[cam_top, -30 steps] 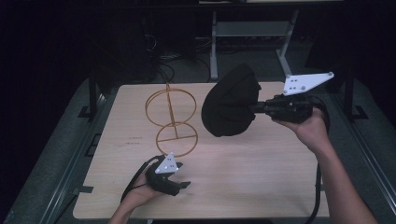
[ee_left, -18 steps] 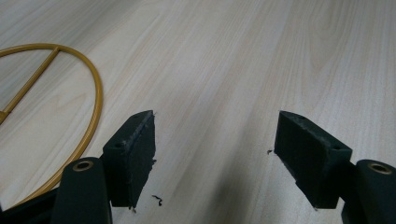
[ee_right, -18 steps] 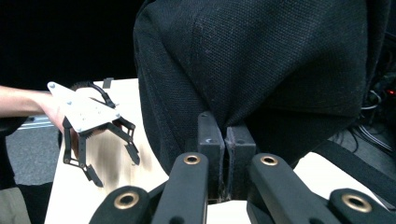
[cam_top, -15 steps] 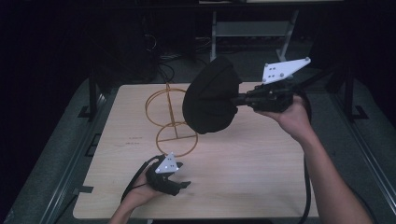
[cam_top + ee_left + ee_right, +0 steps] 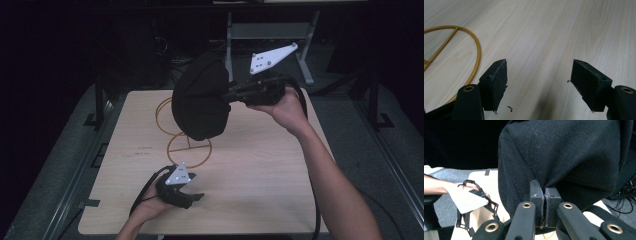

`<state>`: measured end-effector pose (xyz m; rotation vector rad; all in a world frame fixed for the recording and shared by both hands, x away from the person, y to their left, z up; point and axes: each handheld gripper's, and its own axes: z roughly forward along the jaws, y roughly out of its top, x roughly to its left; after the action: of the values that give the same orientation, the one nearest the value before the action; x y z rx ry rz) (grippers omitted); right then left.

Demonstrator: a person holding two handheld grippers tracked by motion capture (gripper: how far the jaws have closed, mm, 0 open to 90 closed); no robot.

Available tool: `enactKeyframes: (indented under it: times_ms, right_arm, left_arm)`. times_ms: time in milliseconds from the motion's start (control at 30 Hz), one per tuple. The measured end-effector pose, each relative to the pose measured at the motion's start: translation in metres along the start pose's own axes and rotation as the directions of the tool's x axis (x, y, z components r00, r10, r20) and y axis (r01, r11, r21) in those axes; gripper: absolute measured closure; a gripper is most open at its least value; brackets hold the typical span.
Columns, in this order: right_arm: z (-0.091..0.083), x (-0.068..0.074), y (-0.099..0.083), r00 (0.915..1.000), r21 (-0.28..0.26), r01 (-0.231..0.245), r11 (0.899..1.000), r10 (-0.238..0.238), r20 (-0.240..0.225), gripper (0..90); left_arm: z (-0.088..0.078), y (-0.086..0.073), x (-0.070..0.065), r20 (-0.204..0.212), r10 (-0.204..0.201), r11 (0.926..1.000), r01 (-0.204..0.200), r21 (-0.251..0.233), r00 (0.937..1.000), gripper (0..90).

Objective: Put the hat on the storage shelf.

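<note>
The right gripper [image 5: 231, 95] is held up in the air over the far part of the light wooden table [image 5: 260, 170], and its two black jaws are pressed together on the edge of a black fabric hat with a round soft shape [image 5: 200, 97]. In the right gripper view the cloth of the hat [image 5: 574, 155] is pinched between the two pads [image 5: 536, 195], and the rest of it spreads wide above them. From the high view the hat hangs in front of the gripper, above the upper ring of a golden metal wire stand made of rings [image 5: 189, 148], which stands on the table; I cannot tell if the hat touches the stand.

The left gripper [image 5: 192, 196] rests low at the near edge of the table, in the person's left hand [image 5: 150, 210]. Its jaws stand wide apart with only bare wood between them. In the left gripper view the base ring of the stand [image 5: 475, 50] lies on the table just beside the left pad [image 5: 495, 82]
</note>
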<state>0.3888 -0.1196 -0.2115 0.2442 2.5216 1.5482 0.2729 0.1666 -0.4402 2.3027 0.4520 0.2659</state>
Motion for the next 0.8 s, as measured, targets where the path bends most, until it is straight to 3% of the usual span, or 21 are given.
enactKeyframes:
  times_ms: [367,800]
  right_arm:
    - [0.031,-0.012,0.018,0.9995,-0.009,-0.029,1.000,0.029,-0.009,87.4]
    - [0.052,-0.020,0.034,0.9984,-0.023,-0.055,0.998,0.056,0.007,87.4]
  left_arm:
    - [0.000,0.000,0.000,-0.001,0.002,1.0000,-0.002,-0.005,1.0000,29.3]
    - [0.000,0.002,0.000,0.000,0.006,1.0000,-0.006,-0.004,1.0000,29.7]
